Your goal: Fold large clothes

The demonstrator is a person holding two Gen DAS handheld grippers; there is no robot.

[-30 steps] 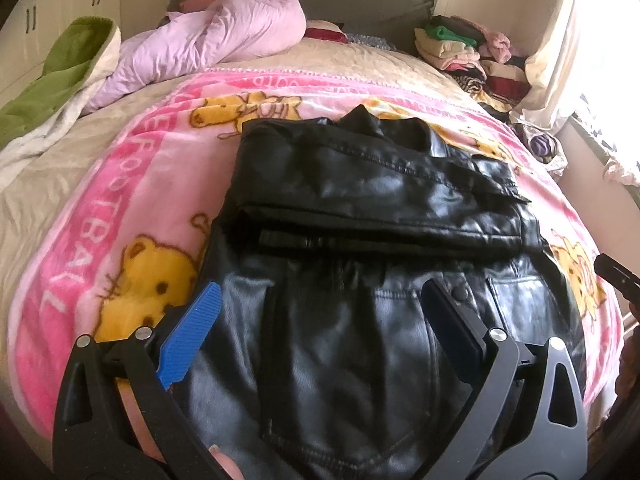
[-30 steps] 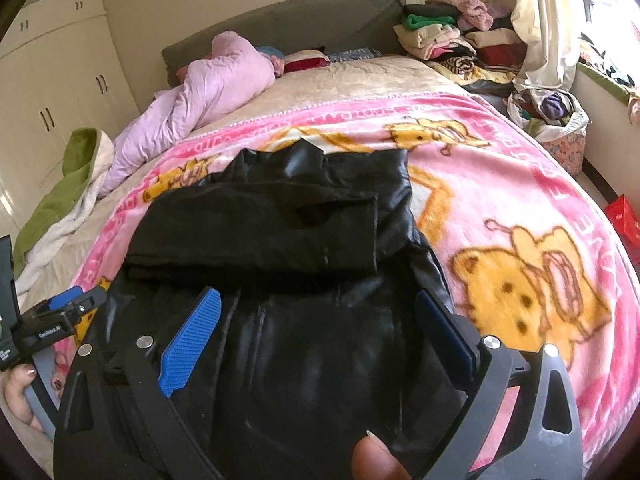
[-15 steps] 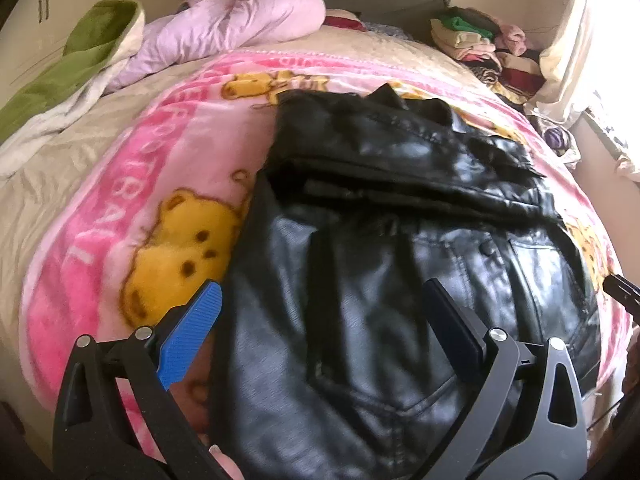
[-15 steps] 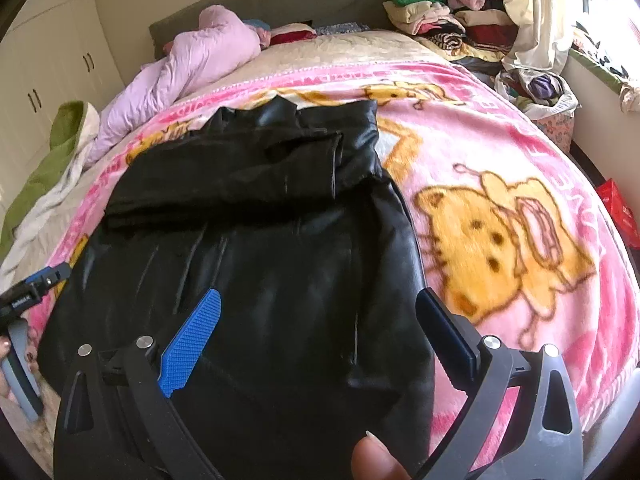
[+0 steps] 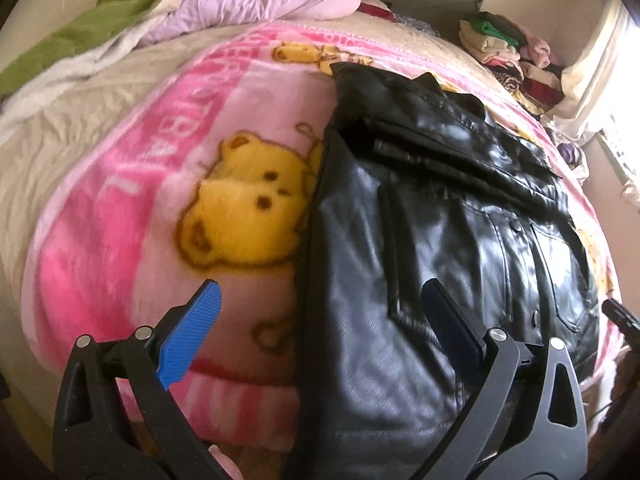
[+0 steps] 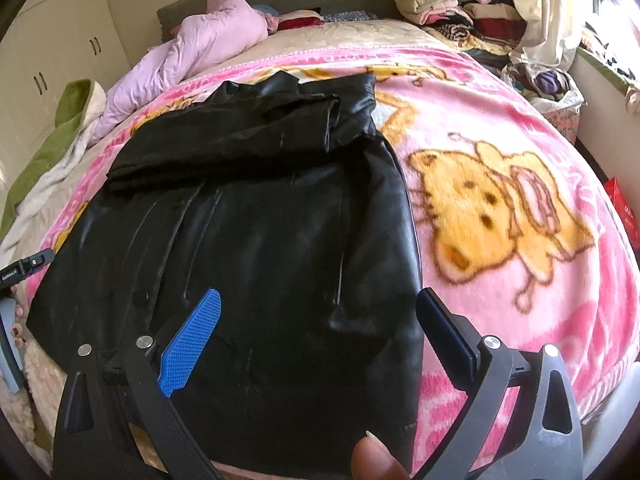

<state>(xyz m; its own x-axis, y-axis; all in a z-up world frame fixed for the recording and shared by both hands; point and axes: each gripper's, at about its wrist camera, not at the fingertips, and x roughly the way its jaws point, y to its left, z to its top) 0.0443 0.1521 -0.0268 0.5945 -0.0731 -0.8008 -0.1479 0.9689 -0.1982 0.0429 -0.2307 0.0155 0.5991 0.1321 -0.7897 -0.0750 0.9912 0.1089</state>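
Both tongs, left (image 5: pixel 320 316) and right (image 6: pixel 318 320), hung wide and empty over the black leather jacket (image 6: pixel 256 240) at the bed's near edge; gripping both hem corners evenly looked wisest.

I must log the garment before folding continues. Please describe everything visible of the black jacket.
The black jacket looks like glossy leather, with seams, snap buttons and a chest pocket. It lies flat on the pink cartoon blanket, both sleeves folded across its upper part, collar toward the headboard. The open left gripper and right gripper hover at its near hem, apparently not touching.
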